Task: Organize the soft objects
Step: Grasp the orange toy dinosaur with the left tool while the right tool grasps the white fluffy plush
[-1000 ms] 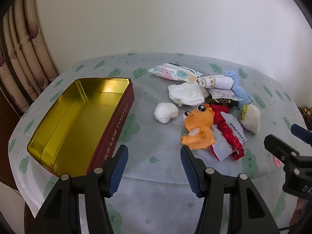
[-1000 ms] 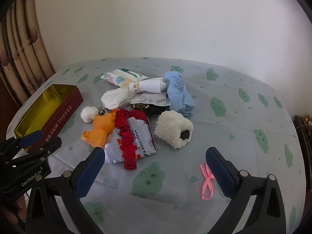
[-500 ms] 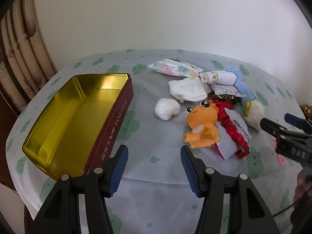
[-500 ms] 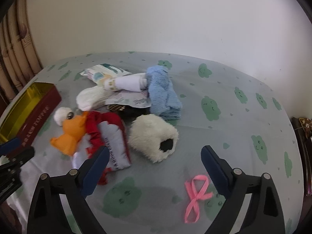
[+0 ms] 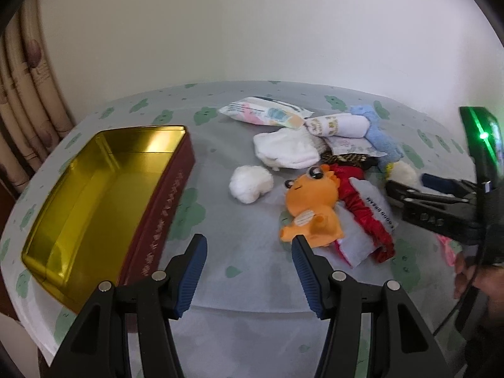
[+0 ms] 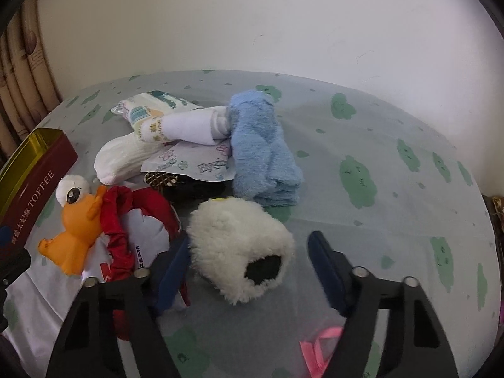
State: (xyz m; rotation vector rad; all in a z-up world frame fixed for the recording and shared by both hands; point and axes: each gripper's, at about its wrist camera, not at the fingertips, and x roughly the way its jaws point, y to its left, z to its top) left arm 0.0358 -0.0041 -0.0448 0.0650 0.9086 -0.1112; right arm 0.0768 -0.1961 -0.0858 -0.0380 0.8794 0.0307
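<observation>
Both views are lit softly and evenly, with the pale wall rendered bright and nearly washed out. Only faint, diffuse shadows are cast beneath the fluffy white piece and the orange toy. Glare is reflected off the gold inside of the tin, strongest at its far end. A green light on the right device is bloomed. Motion blur is seen on the right tongs and the pink ribbon. Strong fisheye bending is shown at the edges, where the surface is curved and dark vignetted corners are left.
</observation>
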